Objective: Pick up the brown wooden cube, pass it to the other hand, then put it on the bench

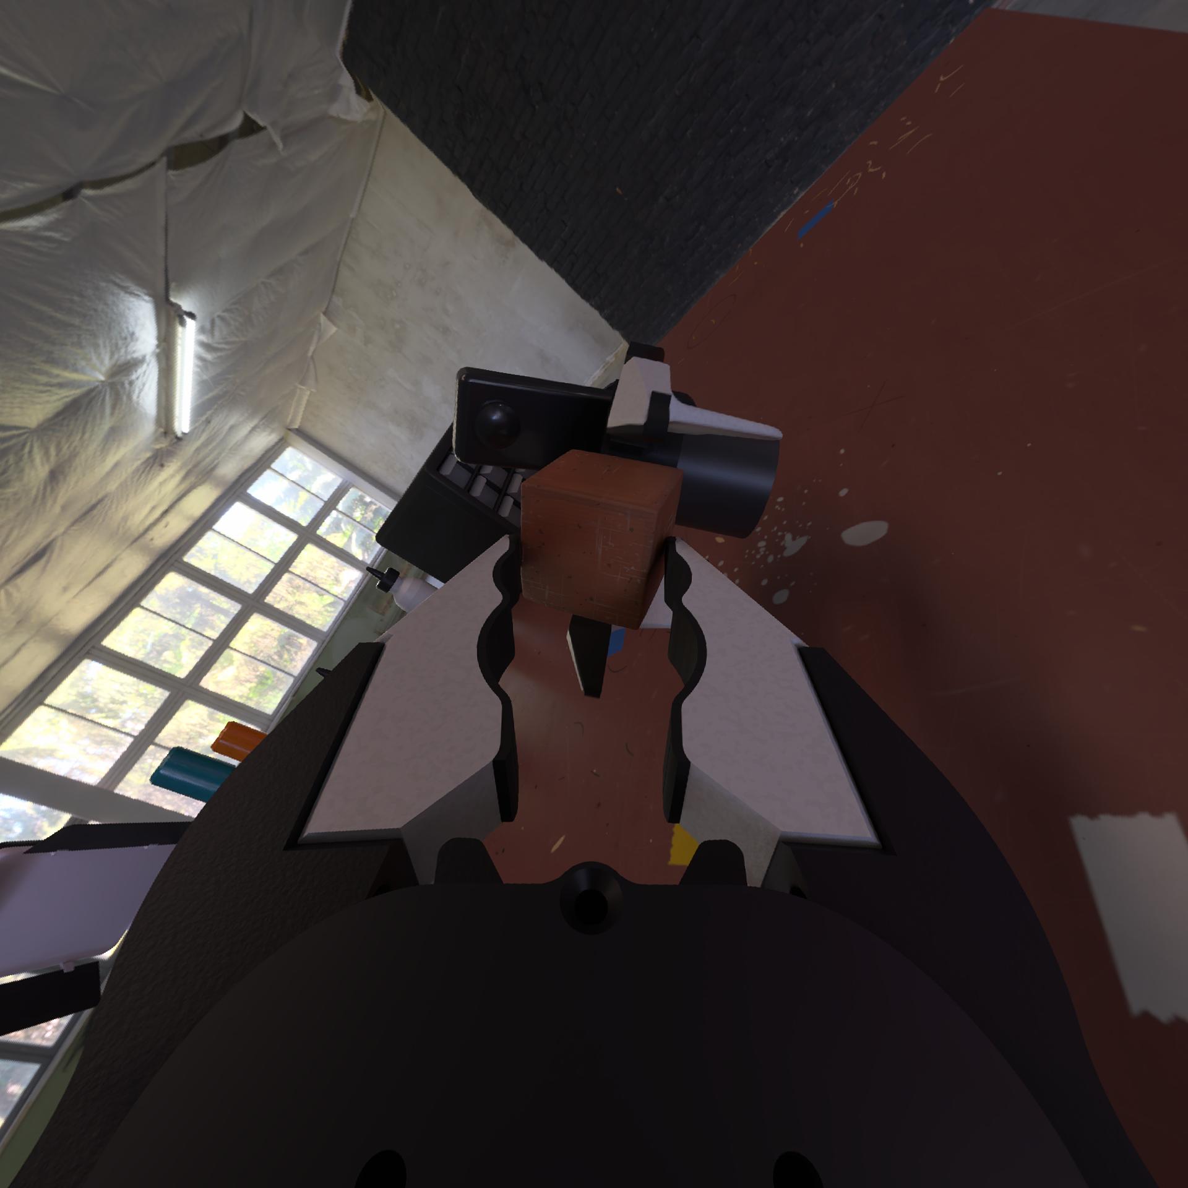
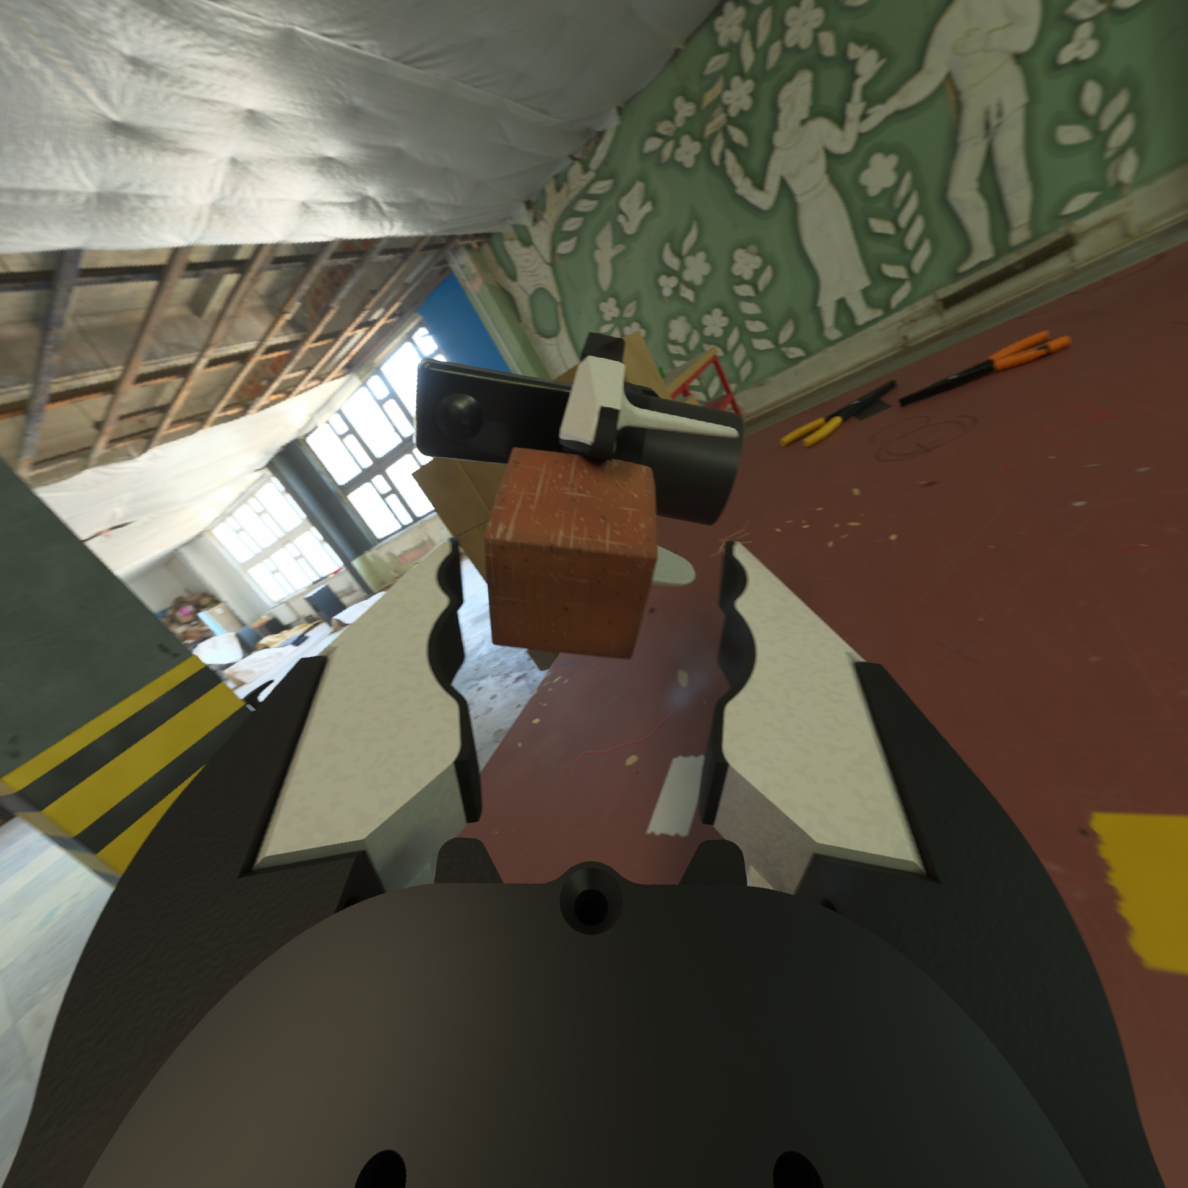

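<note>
The brown wooden cube is up in the air, between both grippers. My left gripper is shut on it, with the fingertips pressing its two sides. My right gripper is open. Its fingertips stand either side of the cube with a gap on each side. The right gripper's black body faces me in the left wrist view, with one finger above the cube and one below. The left gripper's body shows the same way in the right wrist view. I cannot pick out the bench.
A red-brown floor lies beyond. Orange-handled and yellow-handled tools lie on it near a green relief wall. A grey block with yellow stripes is at the left. A black keyboard-like object is behind the cube.
</note>
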`<state>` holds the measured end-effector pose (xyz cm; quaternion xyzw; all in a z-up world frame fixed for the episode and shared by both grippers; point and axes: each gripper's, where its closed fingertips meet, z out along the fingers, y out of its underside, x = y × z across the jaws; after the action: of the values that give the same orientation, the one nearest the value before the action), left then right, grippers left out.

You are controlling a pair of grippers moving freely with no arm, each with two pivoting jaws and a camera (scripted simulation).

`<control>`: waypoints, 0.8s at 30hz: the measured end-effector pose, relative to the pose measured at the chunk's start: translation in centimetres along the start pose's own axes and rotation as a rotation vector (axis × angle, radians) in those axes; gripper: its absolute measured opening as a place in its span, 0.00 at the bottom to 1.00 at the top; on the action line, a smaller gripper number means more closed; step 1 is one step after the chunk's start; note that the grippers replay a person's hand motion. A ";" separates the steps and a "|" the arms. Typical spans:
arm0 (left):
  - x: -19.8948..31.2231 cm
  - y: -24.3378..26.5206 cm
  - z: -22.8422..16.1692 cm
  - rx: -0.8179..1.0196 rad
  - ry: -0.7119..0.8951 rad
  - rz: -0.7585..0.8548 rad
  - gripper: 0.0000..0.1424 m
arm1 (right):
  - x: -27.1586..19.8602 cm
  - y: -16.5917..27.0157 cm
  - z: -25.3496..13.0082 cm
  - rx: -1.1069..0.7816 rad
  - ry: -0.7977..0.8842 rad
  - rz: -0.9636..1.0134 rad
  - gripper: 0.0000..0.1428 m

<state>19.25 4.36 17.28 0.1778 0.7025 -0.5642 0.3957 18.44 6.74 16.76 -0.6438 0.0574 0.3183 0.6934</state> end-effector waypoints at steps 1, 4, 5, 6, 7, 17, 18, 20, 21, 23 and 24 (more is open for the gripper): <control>0.1 0.1 0.1 -0.004 -0.001 0.001 0.32 | -0.2 0.0 0.1 0.001 -0.025 0.003 0.50; 0.1 0.6 0.3 -0.006 -0.018 -0.012 0.32 | -0.1 0.0 0.0 0.013 -0.042 0.034 0.32; 0.2 0.8 0.3 -0.004 -0.016 -0.020 0.32 | 0.1 0.1 -0.1 0.008 -0.034 0.038 0.32; 0.3 1.1 0.4 -0.005 -0.016 -0.026 0.32 | 0.4 0.3 -0.1 0.004 -0.022 0.040 0.32; 0.4 1.4 0.4 -0.011 -0.014 -0.033 0.32 | 0.7 0.4 -0.2 0.000 -0.008 0.044 0.32; -0.5 3.2 -1.9 -0.059 -0.126 -0.091 0.41 | 1.4 -0.4 -1.6 0.036 0.092 0.008 0.32; -0.6 3.3 -2.6 -0.052 -0.141 -0.115 0.39 | 1.3 -0.7 -1.9 0.033 0.124 -0.026 0.32; -0.6 3.4 -3.9 -0.035 -0.155 -0.168 0.29 | 0.8 -1.0 -2.3 0.013 0.193 -0.122 0.32; -0.5 3.6 -4.5 -0.039 -0.159 -0.192 0.24 | 0.3 -1.2 -2.6 -0.002 0.222 -0.175 0.32; -0.1 4.3 -5.6 -0.077 -0.171 -0.234 0.17 | -0.9 -1.8 -3.4 -0.030 0.283 -0.275 0.31; 0.3 4.6 -6.1 -0.102 -0.174 -0.248 0.14 | -1.6 -2.3 -4.3 -0.048 0.323 -0.322 0.31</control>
<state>20.12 11.43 14.35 0.0196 0.7099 -0.5855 0.3910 19.77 2.26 18.85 -0.7037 0.0565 0.0973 0.7015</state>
